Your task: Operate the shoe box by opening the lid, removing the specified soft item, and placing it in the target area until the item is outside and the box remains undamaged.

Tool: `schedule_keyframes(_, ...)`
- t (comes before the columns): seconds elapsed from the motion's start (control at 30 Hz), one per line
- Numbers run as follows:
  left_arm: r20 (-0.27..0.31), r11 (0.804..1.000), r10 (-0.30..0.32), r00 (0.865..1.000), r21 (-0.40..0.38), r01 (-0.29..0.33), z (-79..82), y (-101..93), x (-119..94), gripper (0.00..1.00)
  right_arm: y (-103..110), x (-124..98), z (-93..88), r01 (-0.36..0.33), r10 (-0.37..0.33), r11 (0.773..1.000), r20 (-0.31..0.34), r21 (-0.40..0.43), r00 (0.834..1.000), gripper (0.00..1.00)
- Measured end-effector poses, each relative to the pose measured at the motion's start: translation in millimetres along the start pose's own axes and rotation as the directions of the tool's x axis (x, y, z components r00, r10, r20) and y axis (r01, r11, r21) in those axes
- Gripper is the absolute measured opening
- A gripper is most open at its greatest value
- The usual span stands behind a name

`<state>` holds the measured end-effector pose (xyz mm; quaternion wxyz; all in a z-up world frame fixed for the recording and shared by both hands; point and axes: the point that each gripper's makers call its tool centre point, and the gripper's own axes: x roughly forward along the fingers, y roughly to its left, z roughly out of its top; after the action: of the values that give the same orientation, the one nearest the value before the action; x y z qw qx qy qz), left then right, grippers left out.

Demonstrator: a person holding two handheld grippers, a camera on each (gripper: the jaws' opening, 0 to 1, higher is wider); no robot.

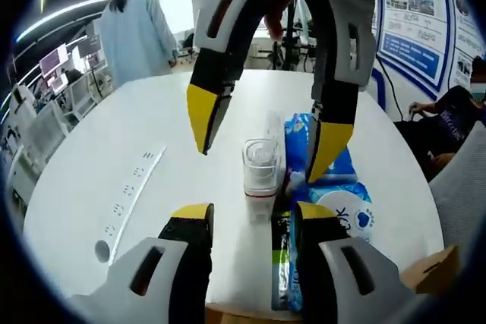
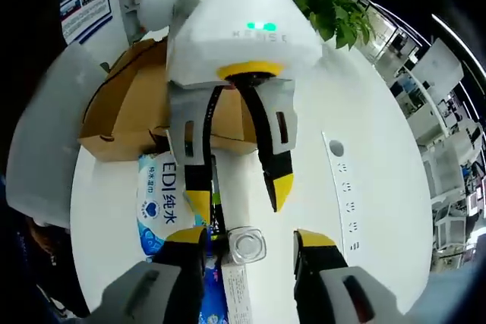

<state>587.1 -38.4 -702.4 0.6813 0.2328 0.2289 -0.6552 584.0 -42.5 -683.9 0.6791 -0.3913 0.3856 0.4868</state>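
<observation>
Two tongs, left tongs [image 1: 243, 214] and right tongs [image 1: 266, 130], both spread and empty, face each other over the clear jar [image 1: 260, 168] on the white worktop [image 1: 114, 157]; blue soft pack [image 2: 163, 202] already lies outside at 9 o'clock of the jar, likely delivered; shoe box [image 2: 133, 108] sits open at 11 o'clock, apparently undamaged.

both grippers, left [image 1: 247, 221] and right [image 2: 249, 252], face each other with fingers spread.

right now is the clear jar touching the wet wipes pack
Cannot tell. In the left gripper view the clear jar stands right beside the wet wipes pack, edges overlapping, with no plain gap or contact. The right gripper view settles nothing either.
</observation>
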Motion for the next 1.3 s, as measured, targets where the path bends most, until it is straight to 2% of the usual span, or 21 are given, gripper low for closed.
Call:
schedule_keyframes(0.13, 0.011, 1.000, 0.023, 1.000, 0.011, -0.023, 5.6, 0.8, -18.0, 0.43, 2.1, -14.4, 11.5, 0.027, -0.029, 0.999, 0.045, 0.041, 0.999, 0.45)
schedule_keyframes(0.27, 0.039, 0.997, 0.074, 0.997, -0.024, -0.073, 12.3, 7.0, -39.4, 0.42, 3.5, -23.6, 21.3, 0.048, -0.054, 0.996, 0.078, 0.070, 0.995, 0.46)
schedule_keyframes(0.37, 0.063, 0.995, 0.093, 0.994, -0.039, -0.091, 18.3, 5.2, -56.3, 0.42, 4.9, -32.6, 30.5, 0.068, -0.078, 0.993, 0.103, 0.094, 0.992, 0.46)
schedule_keyframes(0.5, 0.071, 0.993, 0.113, 0.991, -0.036, -0.110, 18.5, 1.5, -74.4, 0.43, 7.8, -41.1, 41.5, 0.091, -0.111, 0.985, 0.143, 0.143, 0.983, 0.50)
schedule_keyframes(0.57, 0.075, 0.992, 0.123, 0.990, -0.040, -0.120, 16.2, -2.7, -87.1, 0.43, 5.8, -45.4, 50.1, 0.102, -0.136, 0.978, 0.188, 0.182, 0.973, 0.50)
schedule_keyframes(0.83, 0.073, 0.986, 0.165, 0.984, -0.037, -0.162, 0.0, -14.9, -129.5, 0.43, 30.7, -54.0, 65.6, 0.101, -0.163, 0.963, 0.243, 0.250, 0.956, 0.53)
schedule_keyframes(0.93, 0.072, 0.983, 0.182, 0.981, -0.042, -0.180, -6.5, -19.2, -147.0, 0.43, 28.6, -55.1, 75.0, 0.095, -0.180, 0.952, 0.281, 0.291, 0.943, 0.53)
schedule_keyframes(1.1, 0.061, 0.977, 0.211, 0.976, -0.054, -0.208, -18.5, -22.9, -173.9, 0.43, 40.1, -62.5, 94.1, 0.088, -0.214, 0.934, 0.344, 0.346, 0.914, 0.54)
schedule_keyframes(1.17, 0.068, 0.973, 0.226, 0.972, -0.064, -0.222, -21.3, -20.3, -184.4, 0.43, 44.7, -64.8, 100.5, 0.085, -0.220, 0.931, 0.360, 0.356, 0.907, 0.55)
schedule_keyframes(1.3, 0.084, 0.965, 0.253, 0.964, -0.095, -0.245, -24.6, -28.7, -206.5, 0.43, 51.8, -68.8, 112.8, 0.069, -0.226, 0.926, 0.398, 0.372, 0.889, 0.56)
